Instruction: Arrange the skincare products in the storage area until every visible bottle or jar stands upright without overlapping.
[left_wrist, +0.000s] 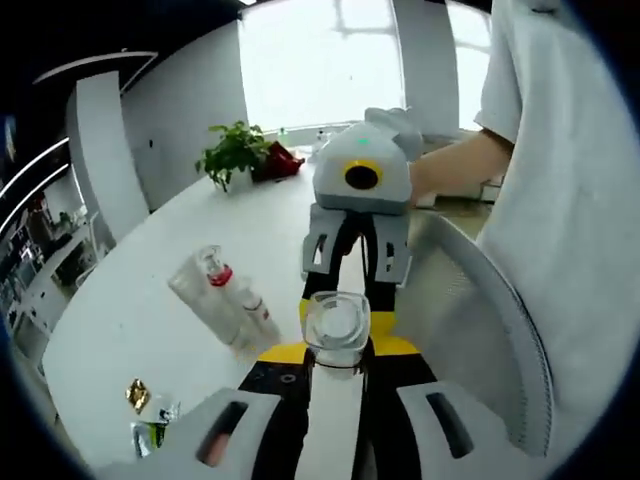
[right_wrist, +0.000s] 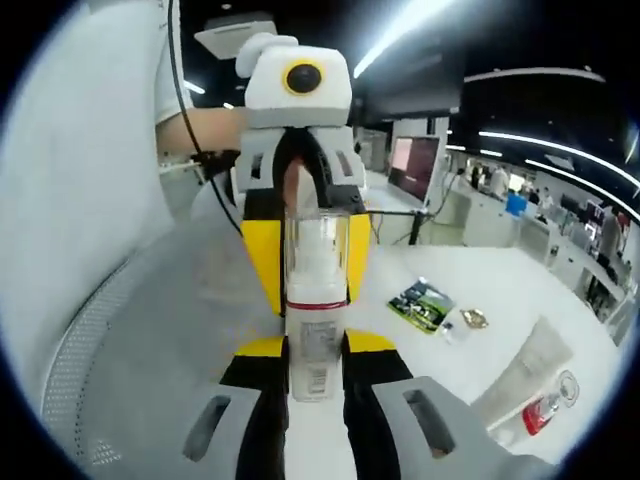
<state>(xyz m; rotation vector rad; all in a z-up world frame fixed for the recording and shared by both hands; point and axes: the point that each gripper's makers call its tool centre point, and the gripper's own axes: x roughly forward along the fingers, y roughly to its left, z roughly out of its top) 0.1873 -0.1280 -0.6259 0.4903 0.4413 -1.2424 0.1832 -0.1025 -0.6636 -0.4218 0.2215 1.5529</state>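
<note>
Table (left_wrist: 150, 300), white, rounded edge, is my reference. Grey mesh-backed chair (left_wrist: 480, 300) sits at its near edge, a person's white sleeve beside it. Above that edge I hold one tall white bottle with a clear cap and a red band (right_wrist: 315, 320) between both claws. My right claw (right_wrist: 315, 385) is closed on its lower labelled body, cap pointing away from me. My left claw (left_wrist: 335, 370) is closed on the same bottle; in the left gripper view the clear cap end faces the camera. The claws face each other, end to end. Lying flat on the table: a clear red-capped bottle and a white tube side by side (left_wrist: 220, 295). Potted green plant (left_wrist: 235, 150) at the far edge. Small gold-foil sachet (left_wrist: 138, 395) nearer me on the table.
</note>
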